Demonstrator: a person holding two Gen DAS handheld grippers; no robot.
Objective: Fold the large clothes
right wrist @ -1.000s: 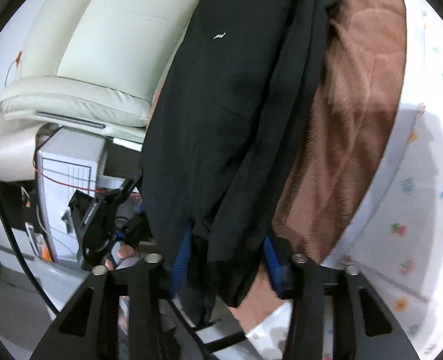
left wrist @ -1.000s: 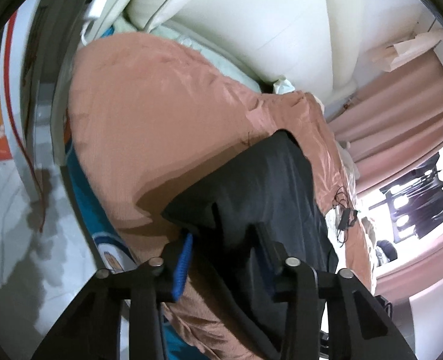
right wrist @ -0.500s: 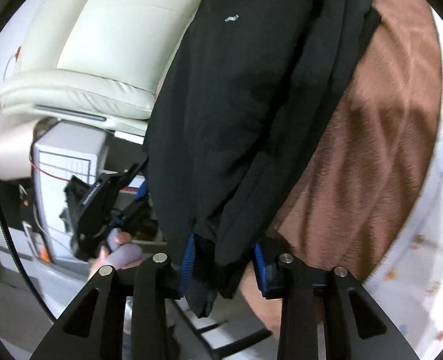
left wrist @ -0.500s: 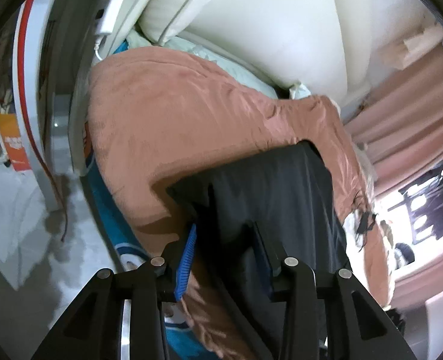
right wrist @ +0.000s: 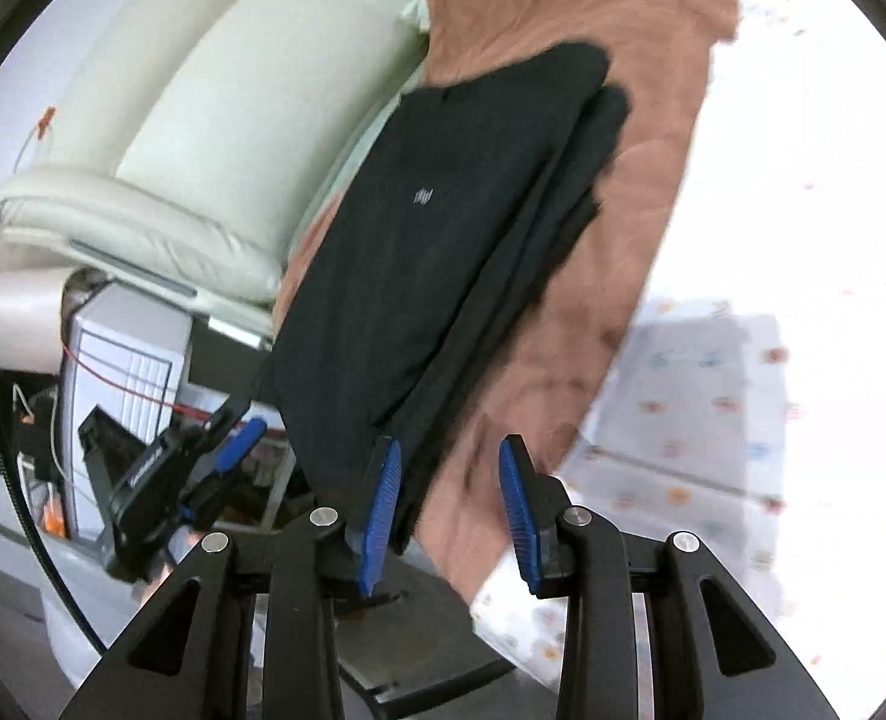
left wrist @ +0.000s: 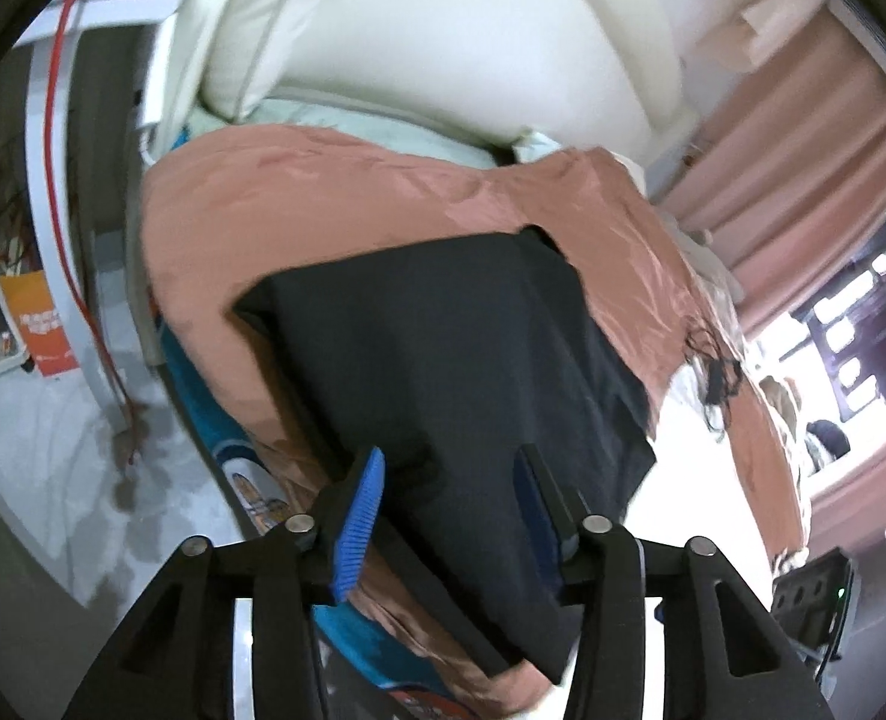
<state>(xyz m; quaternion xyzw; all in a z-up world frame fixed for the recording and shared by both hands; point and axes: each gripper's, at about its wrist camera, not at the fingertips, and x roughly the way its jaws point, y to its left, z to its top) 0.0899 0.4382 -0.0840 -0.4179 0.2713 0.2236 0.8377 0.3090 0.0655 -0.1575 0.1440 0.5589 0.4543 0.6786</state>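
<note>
The folded black garment (right wrist: 443, 228) lies on a brown blanket (right wrist: 635, 192) at the bed's edge, beside a cream headboard (right wrist: 203, 138). Left tongs (left wrist: 449, 498) are opening around its hem; right tongs (right wrist: 449, 498) stand apart, gripping nothing.

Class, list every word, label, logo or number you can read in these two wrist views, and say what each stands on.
None can be read.
Black garment: small pale chest mark, too blurred to read.
Orange card: pale lettering, too blurred to read.
Left gripper: white lettering on its body, too small to read.
</note>
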